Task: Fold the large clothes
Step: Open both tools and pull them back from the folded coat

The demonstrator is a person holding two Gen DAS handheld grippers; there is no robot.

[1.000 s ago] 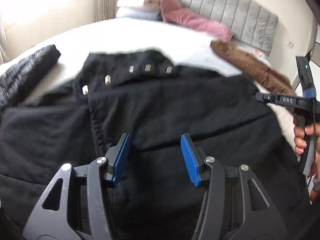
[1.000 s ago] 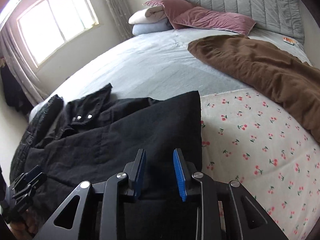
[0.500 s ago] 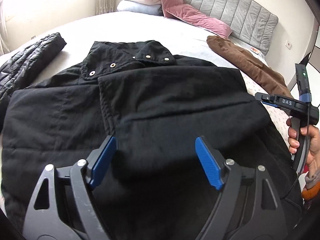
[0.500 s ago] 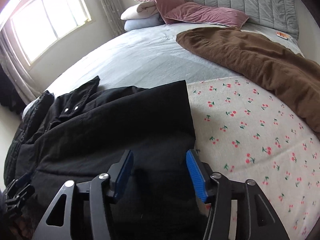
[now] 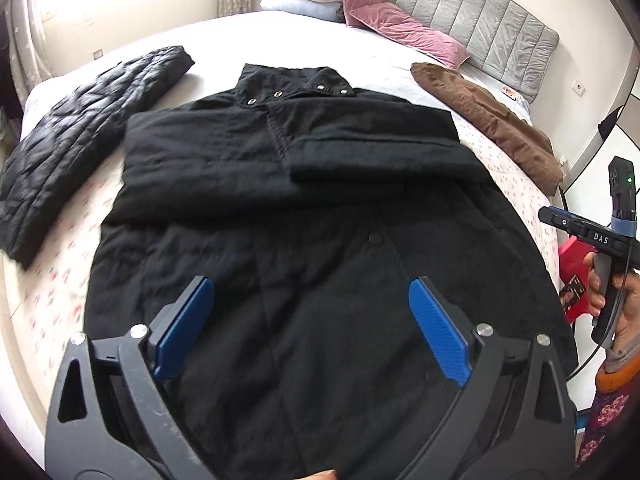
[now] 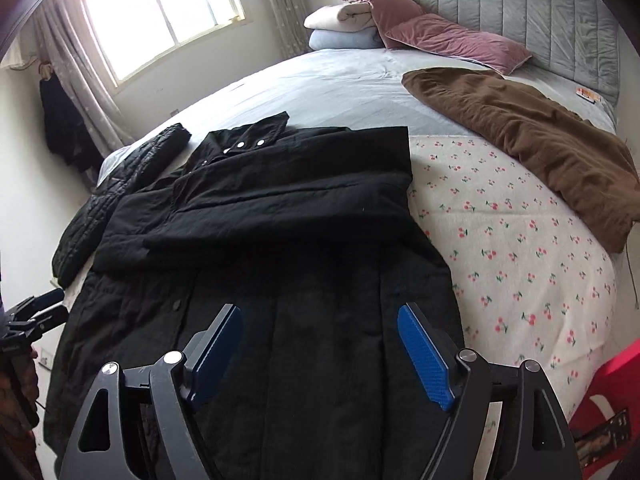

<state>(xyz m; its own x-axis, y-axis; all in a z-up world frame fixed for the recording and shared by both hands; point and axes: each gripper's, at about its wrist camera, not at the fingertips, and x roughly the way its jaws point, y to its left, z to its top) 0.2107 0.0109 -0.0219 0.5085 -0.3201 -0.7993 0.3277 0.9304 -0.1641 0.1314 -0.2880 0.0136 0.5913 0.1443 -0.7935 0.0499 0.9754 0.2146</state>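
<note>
A bed (image 6: 360,80) with a cherry-print sheet (image 6: 520,240) is seen filling both views. A black coat (image 5: 304,208) is spread across the middle of each frame, its sleeves folded over its chest and its collar toward the upper centre. A quilted black jacket (image 5: 80,136) lies at the left, a brown garment (image 6: 532,140) at the upper right. The left gripper (image 5: 312,328) and the right gripper (image 6: 320,352) are held above the coat's lower part at the bottom of their frames; their jaws have just been opening and stand released, nothing gripped.
</note>
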